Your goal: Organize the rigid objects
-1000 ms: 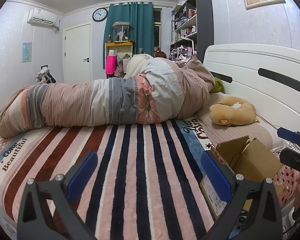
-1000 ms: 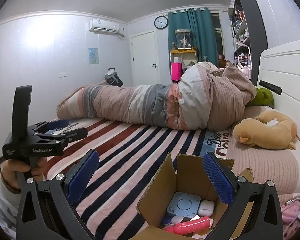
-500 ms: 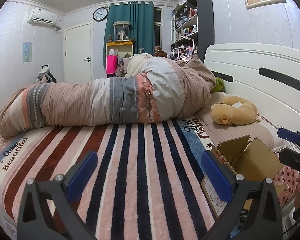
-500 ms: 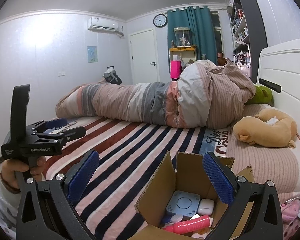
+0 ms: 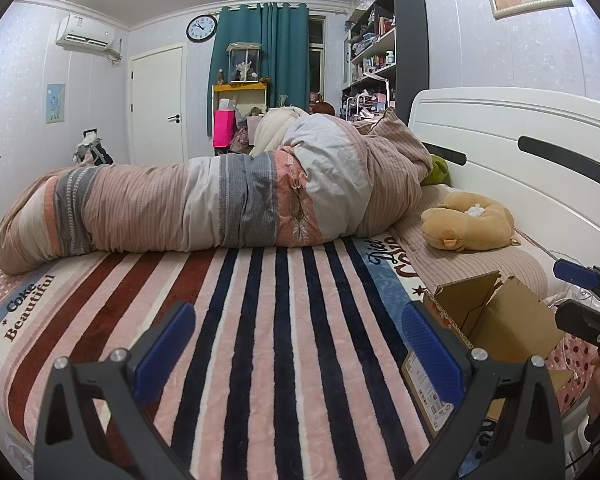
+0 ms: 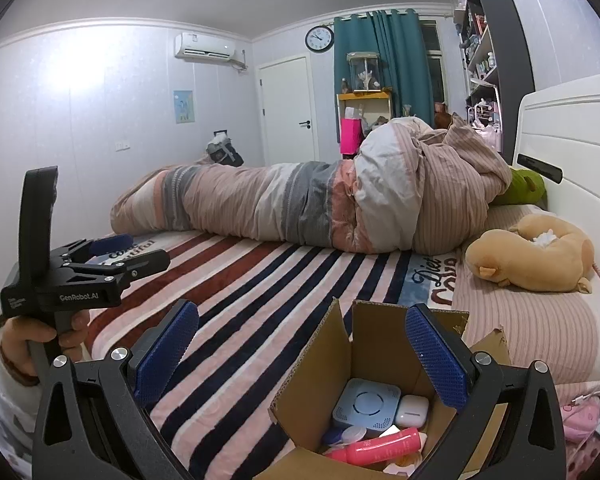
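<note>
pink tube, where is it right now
In the right wrist view the pink tube lies inside the open cardboard box on the striped blanket, just below the white round device, under the open right gripper.

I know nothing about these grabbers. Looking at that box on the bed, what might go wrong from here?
The cardboard box sits on the soft striped blanket near the bed's edge, so pushing into it might tip it. Its upright flaps narrow the opening, and the open right gripper could snag one. Inside, the pink tube lies among the blue disc and white case; grabbing one could drag its neighbours.
</note>
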A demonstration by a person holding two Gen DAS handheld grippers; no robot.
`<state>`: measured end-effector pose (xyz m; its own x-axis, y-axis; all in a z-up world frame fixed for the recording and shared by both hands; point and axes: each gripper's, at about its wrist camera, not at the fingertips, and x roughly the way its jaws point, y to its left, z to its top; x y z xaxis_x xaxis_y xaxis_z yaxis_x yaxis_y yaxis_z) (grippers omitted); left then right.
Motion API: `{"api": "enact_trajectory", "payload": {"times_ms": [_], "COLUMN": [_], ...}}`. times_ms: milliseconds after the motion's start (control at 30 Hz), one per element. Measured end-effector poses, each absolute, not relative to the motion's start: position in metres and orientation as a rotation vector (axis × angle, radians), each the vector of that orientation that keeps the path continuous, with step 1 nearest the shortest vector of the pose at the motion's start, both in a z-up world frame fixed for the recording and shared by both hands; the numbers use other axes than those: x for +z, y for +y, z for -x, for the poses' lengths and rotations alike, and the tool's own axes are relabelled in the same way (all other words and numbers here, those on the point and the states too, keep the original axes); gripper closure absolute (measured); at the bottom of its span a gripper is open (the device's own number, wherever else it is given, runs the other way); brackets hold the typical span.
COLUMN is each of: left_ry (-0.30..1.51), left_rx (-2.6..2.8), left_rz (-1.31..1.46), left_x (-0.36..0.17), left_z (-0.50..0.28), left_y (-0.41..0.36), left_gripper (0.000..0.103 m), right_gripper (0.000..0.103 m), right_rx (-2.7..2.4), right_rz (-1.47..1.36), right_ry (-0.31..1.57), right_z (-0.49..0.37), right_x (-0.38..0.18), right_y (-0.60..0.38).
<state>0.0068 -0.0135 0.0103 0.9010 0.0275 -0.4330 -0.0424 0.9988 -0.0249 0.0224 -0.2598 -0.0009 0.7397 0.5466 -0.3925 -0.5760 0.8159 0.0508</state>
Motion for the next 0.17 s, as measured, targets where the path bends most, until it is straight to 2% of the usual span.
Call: {"api": "enact_trajectory", "payload": {"times_ms": [167], "left_ry": [0.448], "left_rx": [0.036], "left_rz": [0.032], "left_x": [0.0100], "left_z": [-0.0064], "left_y": [-0.0128], "left_gripper": [0.001], "right_gripper": [0.000], "right_rx": [0.616], "right_rz": [0.075], "right_ry": [0.408], "right_z": [-0.0212], "right_x": [-0.0023], "right_y": [-0.2596]}}
